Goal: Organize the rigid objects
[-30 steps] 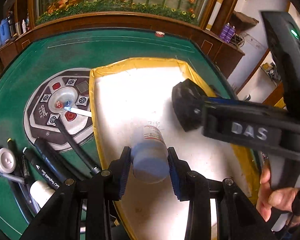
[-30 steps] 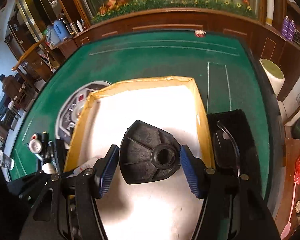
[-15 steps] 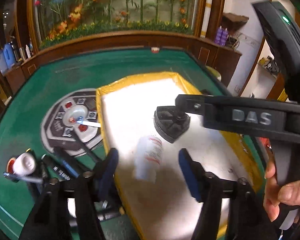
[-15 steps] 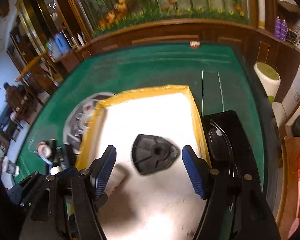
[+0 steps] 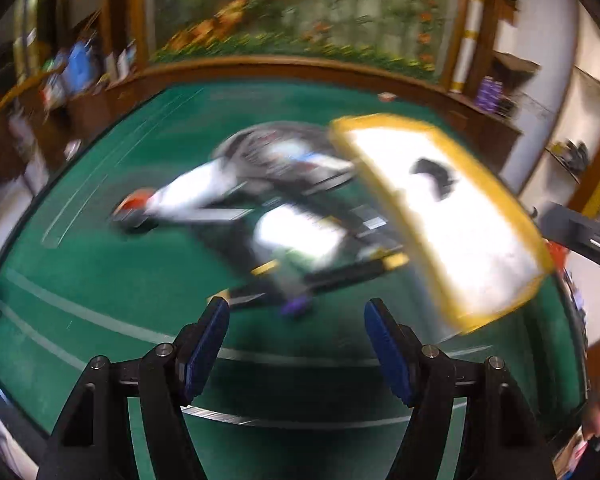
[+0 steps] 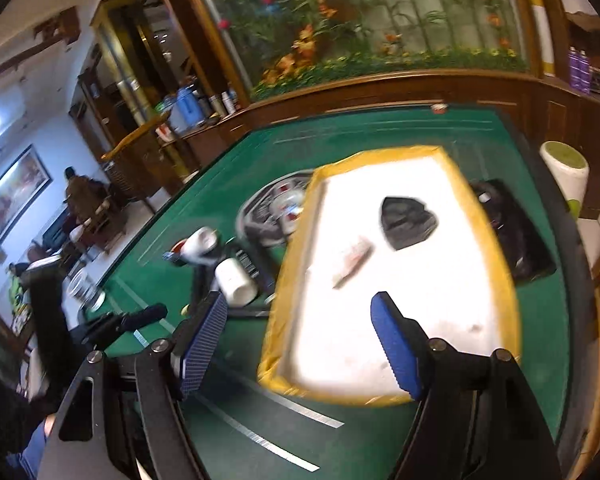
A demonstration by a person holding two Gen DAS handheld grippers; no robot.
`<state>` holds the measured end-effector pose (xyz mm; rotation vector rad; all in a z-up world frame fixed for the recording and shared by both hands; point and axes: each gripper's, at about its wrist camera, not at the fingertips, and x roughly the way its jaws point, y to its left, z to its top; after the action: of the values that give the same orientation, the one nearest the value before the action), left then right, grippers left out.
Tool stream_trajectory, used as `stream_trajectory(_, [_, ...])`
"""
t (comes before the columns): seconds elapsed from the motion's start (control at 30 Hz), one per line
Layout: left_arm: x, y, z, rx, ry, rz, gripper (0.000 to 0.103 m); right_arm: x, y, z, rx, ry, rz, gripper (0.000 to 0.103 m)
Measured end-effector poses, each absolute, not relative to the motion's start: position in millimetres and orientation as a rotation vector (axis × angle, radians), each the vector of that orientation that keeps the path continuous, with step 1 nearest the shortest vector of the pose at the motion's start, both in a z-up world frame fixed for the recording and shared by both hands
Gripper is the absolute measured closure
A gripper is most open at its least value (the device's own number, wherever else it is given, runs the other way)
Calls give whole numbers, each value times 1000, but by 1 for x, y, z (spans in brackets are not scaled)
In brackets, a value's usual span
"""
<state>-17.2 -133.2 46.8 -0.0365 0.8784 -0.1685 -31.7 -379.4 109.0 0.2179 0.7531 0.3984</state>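
A yellow-rimmed white tray (image 6: 380,156) lies on the green table. In it rest a black wedge-shaped plastic part (image 6: 408,222) and a small white bottle (image 6: 352,260) on its side. My right gripper (image 6: 300,312) hangs over the tray's near left corner, its jaws opening with nothing between them. In the blurred left wrist view the tray (image 5: 388,122) is at the right with the black part (image 5: 432,178) in it. My left gripper (image 5: 296,320) is over bare felt, jaws opening and empty, just short of a pile of white bottles and black pens (image 5: 296,236).
Left of the tray lie a white jar (image 6: 236,280), a red-capped white bottle (image 6: 198,244) and pens, by a round control panel (image 6: 268,208). A black case (image 6: 516,232) sits right of the tray. A wooden rail bounds the table.
Both grippers opened and drew back from the tray. The bottle left my left jaws and the black part my right; both now lie in the tray. The left view swung left onto the pile.
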Motion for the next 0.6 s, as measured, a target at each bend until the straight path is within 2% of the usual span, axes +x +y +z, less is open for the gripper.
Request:
stream_trajectory(0.27, [15,-54,10,-70,989,-62,29,-30,-314,94,149,840,568,30])
stream_trajectory(0.4, [32,-51,5,-7,979,-22,29,-18,-277,82,73,897,602,38])
stream_trajectory(0.43, [37,-52,4,6,979,-29,27,-14,-268,79,50,907,601,39])
stream_trajectory(0.5, [47,-51,3,17,983,-40,15,-5,-254,76,30,922,612,47])
stream_trajectory(0.57, [59,-46,-2,4,999,-37,0,3,-245,76,13,925,612,56])
stream_trajectory(0.6, [62,-44,-1,6,1005,-39,0,7,-239,75,0,927,612,58])
